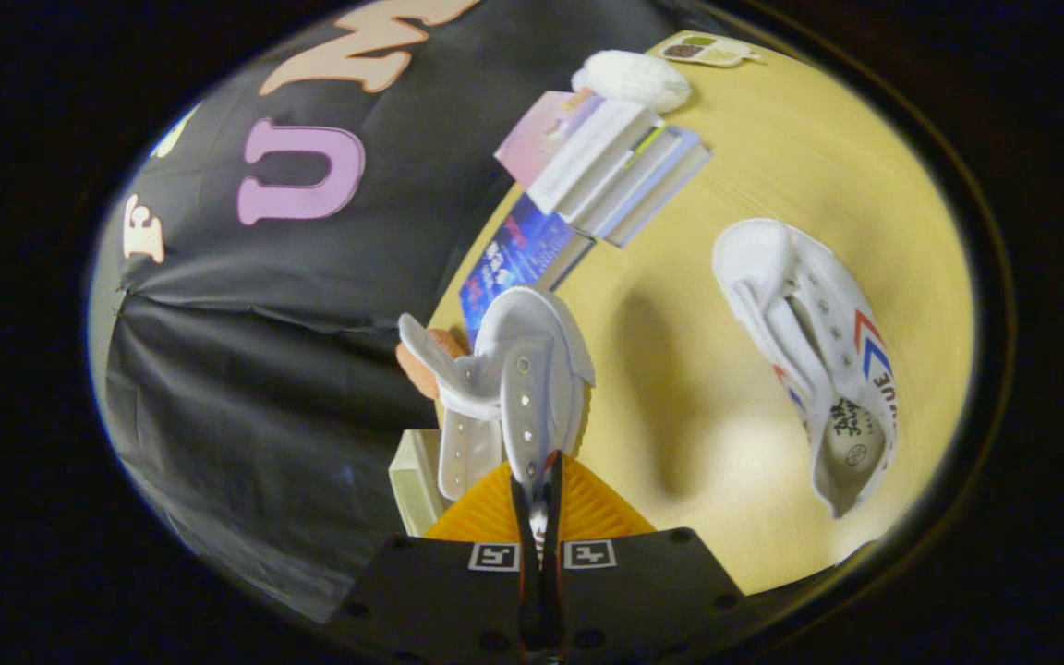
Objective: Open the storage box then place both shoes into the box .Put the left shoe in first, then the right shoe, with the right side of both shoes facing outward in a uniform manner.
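In the gripper view the tongs (539,503) are clenched on a thin part of a white shoe (504,388), lifted above the bench (680,388). That slim pinch could slip, and the shoe could swing and drop; the other shoe (814,360) lies mid-bench, beside the books (610,171)

The gripper (539,480) has its fingers pinched tight on the tongue of one shoe (518,388), so that shoe blocks the way straight ahead; just past it lies a blue book (518,259), and past that a stack of books (615,171) with a fluffy white thing (634,80) beside it; the other shoe (818,360) lies well off to one side; between the two shoes the table (671,388) is bare, with room to pass; a pale box (417,480) sits close by the fingers.
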### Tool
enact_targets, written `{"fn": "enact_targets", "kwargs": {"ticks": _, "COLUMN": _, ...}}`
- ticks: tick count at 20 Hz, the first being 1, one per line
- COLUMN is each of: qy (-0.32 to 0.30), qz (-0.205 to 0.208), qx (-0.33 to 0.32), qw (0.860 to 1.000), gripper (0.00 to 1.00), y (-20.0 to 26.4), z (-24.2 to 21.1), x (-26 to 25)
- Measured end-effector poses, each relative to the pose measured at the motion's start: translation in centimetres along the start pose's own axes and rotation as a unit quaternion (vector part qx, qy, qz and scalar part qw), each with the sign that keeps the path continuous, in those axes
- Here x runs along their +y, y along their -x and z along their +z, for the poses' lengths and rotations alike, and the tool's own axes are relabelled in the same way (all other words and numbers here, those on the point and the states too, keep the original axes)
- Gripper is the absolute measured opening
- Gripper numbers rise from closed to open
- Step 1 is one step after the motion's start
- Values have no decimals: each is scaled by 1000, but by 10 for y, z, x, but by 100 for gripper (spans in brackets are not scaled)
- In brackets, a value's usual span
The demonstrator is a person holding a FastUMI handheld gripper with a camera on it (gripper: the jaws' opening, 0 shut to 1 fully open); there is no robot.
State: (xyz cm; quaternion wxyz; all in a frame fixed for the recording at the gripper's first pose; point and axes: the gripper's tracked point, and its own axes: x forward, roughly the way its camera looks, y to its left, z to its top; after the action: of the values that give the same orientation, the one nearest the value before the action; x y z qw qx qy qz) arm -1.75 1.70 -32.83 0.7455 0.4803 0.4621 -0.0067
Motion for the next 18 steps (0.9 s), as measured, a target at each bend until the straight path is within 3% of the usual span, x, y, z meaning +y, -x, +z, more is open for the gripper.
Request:
{"fn": "enact_targets", "kwargs": {"ticks": 4, "qy": 58, "qz": 56, "qx": 6, "qw": 997, "gripper": 3, "y": 7, "z": -15, "x": 79}}
{"fn": "enact_targets", "kwargs": {"ticks": 9, "qy": 97, "qz": 111, "qx": 69, "qw": 987, "gripper": 3, "y": -17, "z": -79, "x": 159}}
{"fn": "enact_targets", "kwargs": {"ticks": 13, "qy": 122, "qz": 97, "qx": 120, "qw": 981, "gripper": 3, "y": -61, "z": -137, "x": 174}}
{"fn": "enact_targets", "kwargs": {"ticks": 18, "qy": 148, "qz": 46, "qx": 158, "qw": 975, "gripper": 3, "y": -95, "z": -188, "x": 158}}
